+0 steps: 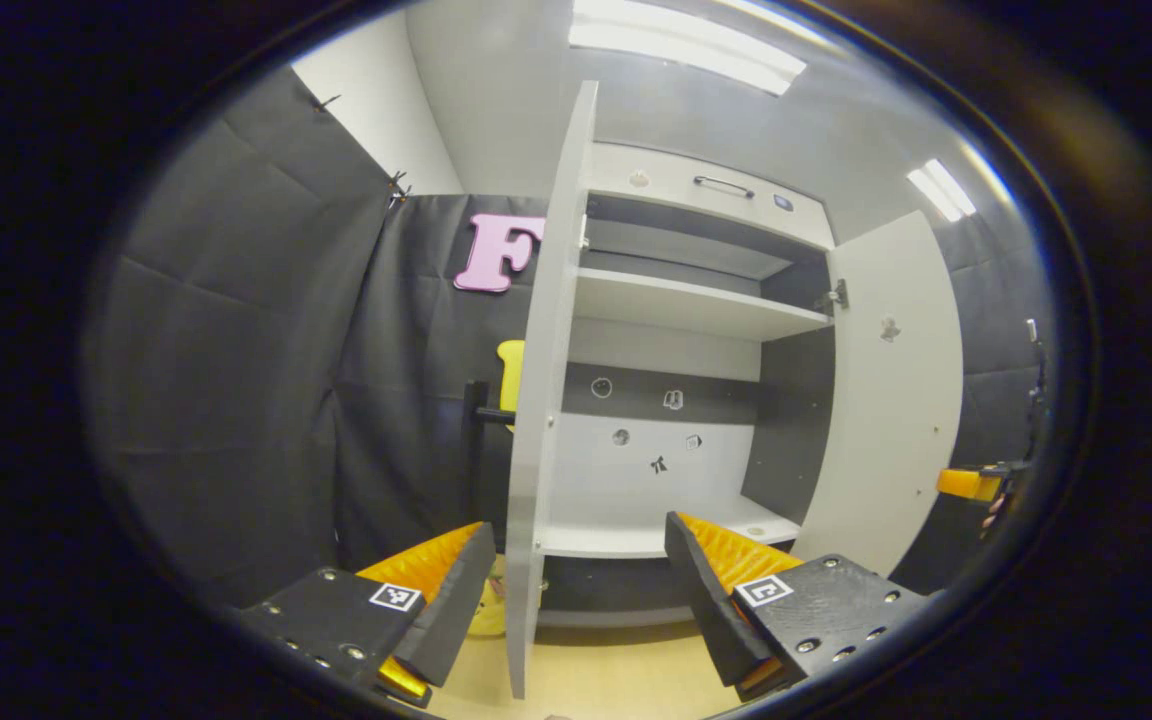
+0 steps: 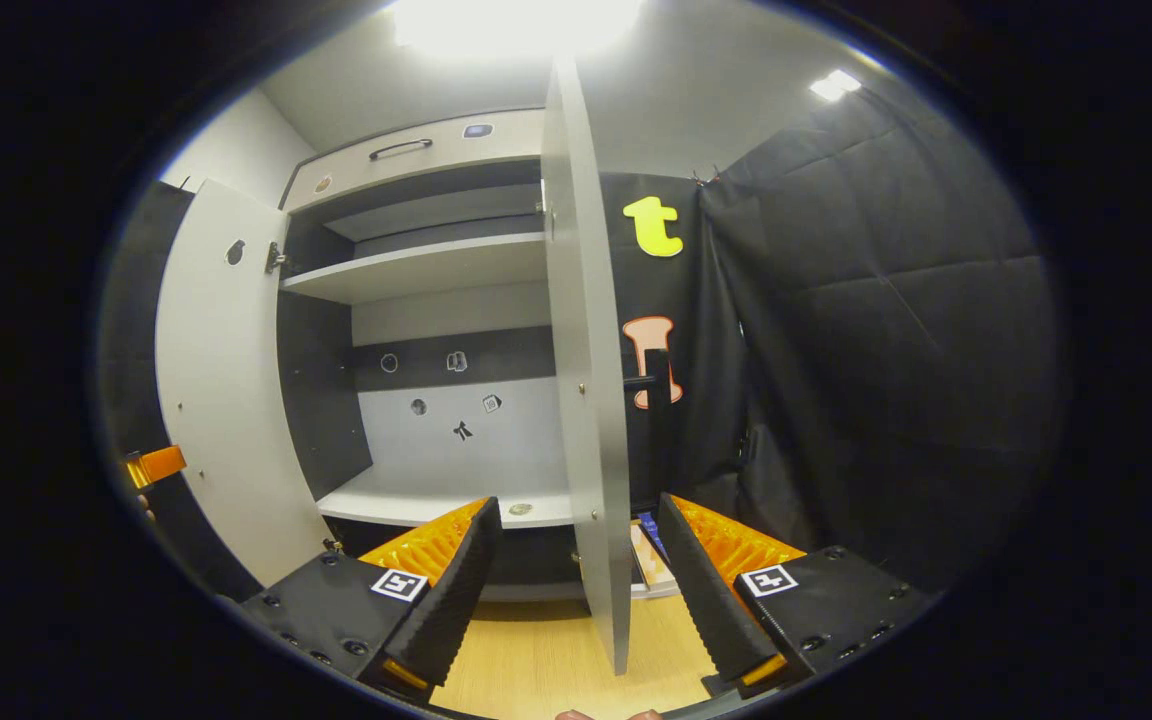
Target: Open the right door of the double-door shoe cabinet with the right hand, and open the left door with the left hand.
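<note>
The white shoe cabinet (image 1: pixel 696 310) has both doors swung wide. In the left gripper view the left door (image 1: pixel 546 400) stands edge-on in the gap of my open left gripper (image 1: pixel 576 525), and neither finger touches it. Its dark bar handle (image 1: pixel 476 400) sticks out on the outer side. The right door (image 1: pixel 886 400) hangs open at the right. In the right gripper view the right door (image 2: pixel 586 400) stands edge-on between the fingers of my open right gripper (image 2: pixel 576 505), untouched, its handle (image 2: pixel 651 385) on the outer side. The left door (image 2: pixel 226 400) is open there too.
Inside are white shelves (image 1: pixel 686 305) and a dark back panel. A drawer with a bar handle (image 1: pixel 723 186) tops the cabinet. Black cloth walls flank both sides. The wooden floor (image 1: pixel 596 680) lies below, with small items (image 2: pixel 651 560) by the cabinet's base. The other gripper (image 1: pixel 966 485) shows far right.
</note>
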A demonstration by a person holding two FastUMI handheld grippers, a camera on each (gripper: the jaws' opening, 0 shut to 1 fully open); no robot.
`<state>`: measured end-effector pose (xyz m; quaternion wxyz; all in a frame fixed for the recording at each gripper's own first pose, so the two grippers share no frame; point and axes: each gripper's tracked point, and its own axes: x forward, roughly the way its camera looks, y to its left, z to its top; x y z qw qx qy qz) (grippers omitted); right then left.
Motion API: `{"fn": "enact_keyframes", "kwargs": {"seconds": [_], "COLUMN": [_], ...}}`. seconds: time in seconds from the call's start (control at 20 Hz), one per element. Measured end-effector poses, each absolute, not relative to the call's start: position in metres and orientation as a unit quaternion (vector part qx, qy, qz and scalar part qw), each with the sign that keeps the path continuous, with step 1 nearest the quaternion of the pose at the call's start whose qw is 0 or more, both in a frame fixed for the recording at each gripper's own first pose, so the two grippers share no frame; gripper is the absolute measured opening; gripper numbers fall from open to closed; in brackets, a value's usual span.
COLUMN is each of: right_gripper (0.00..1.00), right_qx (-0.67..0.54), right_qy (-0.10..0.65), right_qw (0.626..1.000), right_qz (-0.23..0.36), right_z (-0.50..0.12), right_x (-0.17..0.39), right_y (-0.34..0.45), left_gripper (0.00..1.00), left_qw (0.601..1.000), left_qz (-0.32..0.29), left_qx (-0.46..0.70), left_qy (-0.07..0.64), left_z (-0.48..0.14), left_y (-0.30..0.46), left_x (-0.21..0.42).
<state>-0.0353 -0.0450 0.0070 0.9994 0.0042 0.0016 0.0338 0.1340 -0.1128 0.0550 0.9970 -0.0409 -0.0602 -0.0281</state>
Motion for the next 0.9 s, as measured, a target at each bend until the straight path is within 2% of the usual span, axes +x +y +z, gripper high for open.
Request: {"fn": "enact_keyframes", "kwargs": {"seconds": [0.05,0.1,0.15,0.3,0.35,0.4,0.65,0.9], "right_gripper": [0.98,0.92,0.98,0.98,0.92,0.98,0.98,0.98], "right_qx": [0.009,0.016,0.023,0.027,0.026,0.029,0.050,0.045], "right_qy": [0.003,0.004,0.004,0.016,0.021,0.023,0.026,0.017], "right_qw": [0.999,0.999,0.999,0.998,0.998,0.998,0.996,0.994], "right_qz": [0.039,0.045,0.049,0.056,0.057,0.057,0.075,0.100], "right_z": [0.005,0.005,0.004,-0.011,-0.013,-0.015,-0.023,-0.023], "right_x": [-0.033,-0.034,-0.035,-0.036,-0.035,-0.035,-0.036,-0.035], "right_y": [-0.042,-0.036,-0.031,-0.029,-0.029,-0.029,-0.017,-0.013], "left_gripper": [0.97,0.99,0.99,0.98,0.99,0.99,0.98,0.98], "left_qw": [0.996,0.996,0.996,0.996,0.996,0.997,0.998,0.997], "left_qz": [-0.028,-0.027,-0.027,-0.014,-0.012,-0.011,-0.013,-0.002], "left_qx": [-0.042,-0.043,-0.041,-0.030,-0.025,-0.019,-0.009,-0.002], "left_qy": [-0.068,-0.074,-0.078,-0.083,-0.082,-0.079,-0.056,-0.072], "left_z": [0.058,0.058,0.058,0.052,0.047,0.042,0.025,0.028], "left_y": [-0.114,-0.115,-0.116,-0.118,-0.122,-0.124,-0.134,-0.135], "left_x": [0.132,0.133,0.132,0.132,0.132,0.137,0.143,0.142]}}
